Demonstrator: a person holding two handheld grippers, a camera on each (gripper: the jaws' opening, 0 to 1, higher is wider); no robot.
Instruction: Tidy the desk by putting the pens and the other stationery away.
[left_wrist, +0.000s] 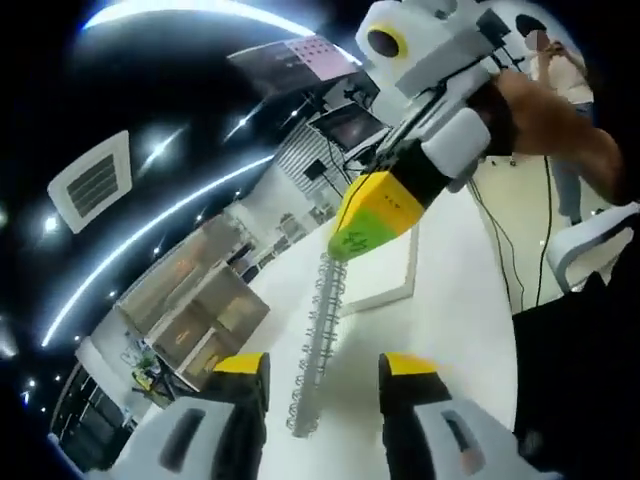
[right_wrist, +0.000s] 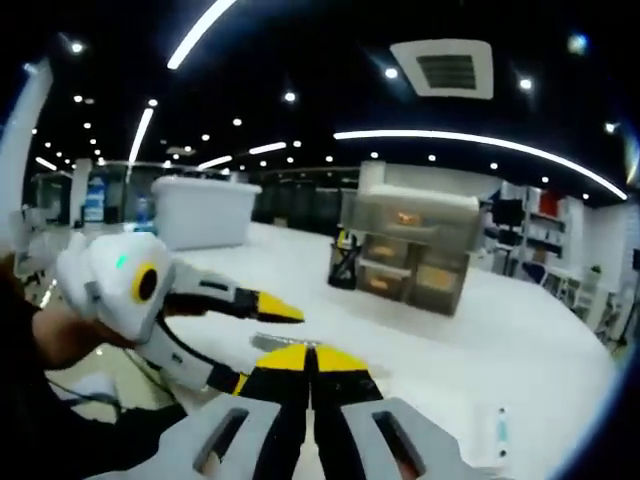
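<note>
in the left gripper view we see the left gripper (left_wrist: 325, 380) released, yellow-tipped jaws wide apart, nothing between them. ahead lies a silver spiral-bound white notebook (left_wrist: 378, 270) on the white desk (left_wrist: 450, 330). at 12 o'clock, the right gripper (left_wrist: 362, 232) hangs just above the notebook's coil; we cannot tell contact.

in the right gripper view the right gripper's jaws are clenched, empty. at 1 o'clock stands a translucent plastic drawer organiser (right_wrist: 415, 248), with a dark mesh pen cup (right_wrist: 344, 264) beside it.
</note>
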